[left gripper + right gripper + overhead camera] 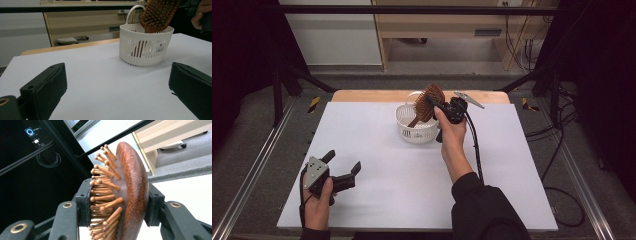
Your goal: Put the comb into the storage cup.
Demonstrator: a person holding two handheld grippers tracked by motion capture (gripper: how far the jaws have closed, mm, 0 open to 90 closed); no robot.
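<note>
Hairbrush [428, 103], wooden with peg bristles, stands tilted in the white slotted basket [404, 116] at the far centre of the surface [377, 165]: handle down inside, head above the rim. The right gripper [433, 104] pinches the head, one jaw against the bristle pegs [105, 202] and the other against the rounded back [133, 192]. The left gripper [343, 166] rests at the near left of the surface, jaws spread, holding nothing, well apart from the basket.

Judged step: moving the hairbrush through the basket opening. Procedure:
- Keep the hairbrush along the line of its handle, so the handle does not catch the slotted wall [140, 50].
- Keep clear of the basket handle [132, 13] arching just beside the head.
- Maintain even clamping; pegs may flex and let the head twist.
- The basket looks light, so brace it with the left gripper if it shifts.
</note>
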